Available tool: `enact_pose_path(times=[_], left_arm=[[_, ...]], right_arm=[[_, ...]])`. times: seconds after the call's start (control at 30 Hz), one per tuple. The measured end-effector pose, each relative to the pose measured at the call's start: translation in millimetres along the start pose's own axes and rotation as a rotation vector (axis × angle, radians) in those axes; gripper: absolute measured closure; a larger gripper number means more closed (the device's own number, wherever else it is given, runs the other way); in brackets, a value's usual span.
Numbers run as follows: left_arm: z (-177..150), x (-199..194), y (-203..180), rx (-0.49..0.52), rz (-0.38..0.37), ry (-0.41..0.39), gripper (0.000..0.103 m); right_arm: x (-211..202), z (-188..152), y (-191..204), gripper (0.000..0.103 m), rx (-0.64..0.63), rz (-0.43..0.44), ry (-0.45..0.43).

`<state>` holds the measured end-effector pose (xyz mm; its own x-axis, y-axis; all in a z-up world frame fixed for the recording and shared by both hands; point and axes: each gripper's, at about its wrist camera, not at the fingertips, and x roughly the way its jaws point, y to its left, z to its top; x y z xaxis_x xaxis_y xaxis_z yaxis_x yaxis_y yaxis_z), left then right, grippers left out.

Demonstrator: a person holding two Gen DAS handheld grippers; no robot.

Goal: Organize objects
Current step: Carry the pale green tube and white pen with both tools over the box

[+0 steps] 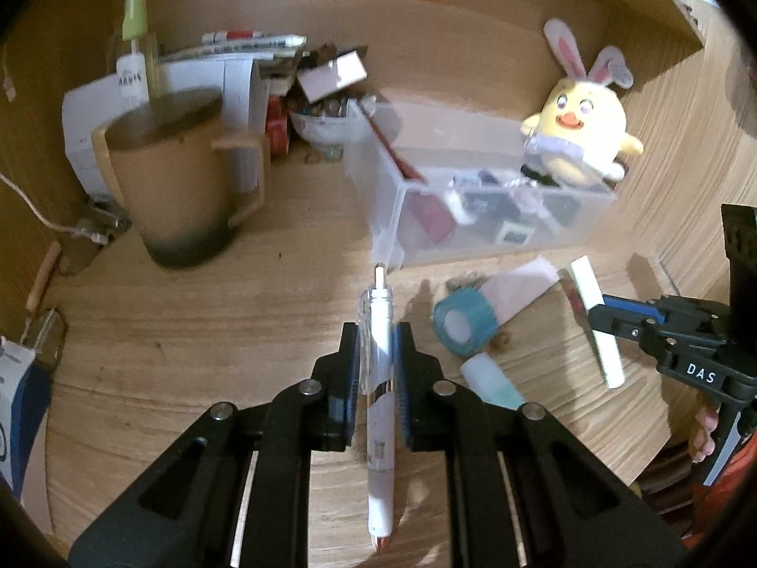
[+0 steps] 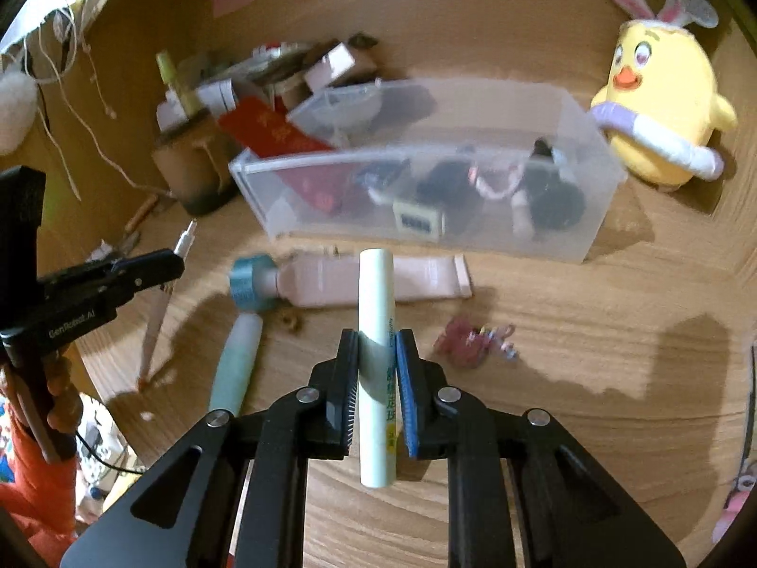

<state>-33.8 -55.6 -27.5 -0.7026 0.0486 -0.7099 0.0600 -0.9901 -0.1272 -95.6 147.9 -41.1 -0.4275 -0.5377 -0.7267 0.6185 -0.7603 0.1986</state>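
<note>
My left gripper [image 1: 377, 331] is shut on a white pen [image 1: 380, 407], lifted clear of the wooden desk with its clicker end pointing away. My right gripper [image 2: 377, 338] is shut on a pale green tube [image 2: 376, 369] with printed lettering, held roughly upright between the pads. In the left wrist view the right gripper [image 1: 597, 319] shows at the right edge with the same pale tube [image 1: 597, 326]. On the desk lie a pink tube with a teal cap [image 2: 340, 281], a light teal stick [image 2: 236, 364] and a small pink trinket [image 2: 470, 338]. A clear plastic bin [image 2: 426, 199] with several small items stands behind them.
A yellow plush chick with rabbit ears [image 1: 579, 135] sits by the bin's right end. A brown lidded mug [image 1: 177, 180] stands at the left, with papers, a spray bottle [image 1: 135, 47] and clutter behind it. Wooden walls close in the desk at the back and sides.
</note>
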Motion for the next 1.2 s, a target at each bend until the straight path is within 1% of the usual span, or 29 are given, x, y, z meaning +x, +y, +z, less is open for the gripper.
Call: enact_pose_path(times=[0.2, 0.33, 0.73, 1.2], left_arm=[[15.7, -16.5, -7.5, 0.002, -0.018, -0.066, 0.090], [21.8, -26.3, -13.5, 0.012, -0.022, -0.105, 0.090], [41.5, -41.8, -29.6, 0.041, -0.041, -0.167, 0.092], [78.4, -54.9, -59.3, 0.101, -0.065, -0.260, 0.092]], right_arm=[[-15.2, 17.2, 0.7, 0.089, 0.003, 0.002, -0.076], [-22.0, 24.8, 2.6, 0.089, 0.008, 0.011, -0.111], [-39.0, 44.4, 2.9, 0.089, 0.009, 0.017, -0.197], [-50.0, 74.9, -2.6, 0.089, 0.003, 0.006, -0.284]])
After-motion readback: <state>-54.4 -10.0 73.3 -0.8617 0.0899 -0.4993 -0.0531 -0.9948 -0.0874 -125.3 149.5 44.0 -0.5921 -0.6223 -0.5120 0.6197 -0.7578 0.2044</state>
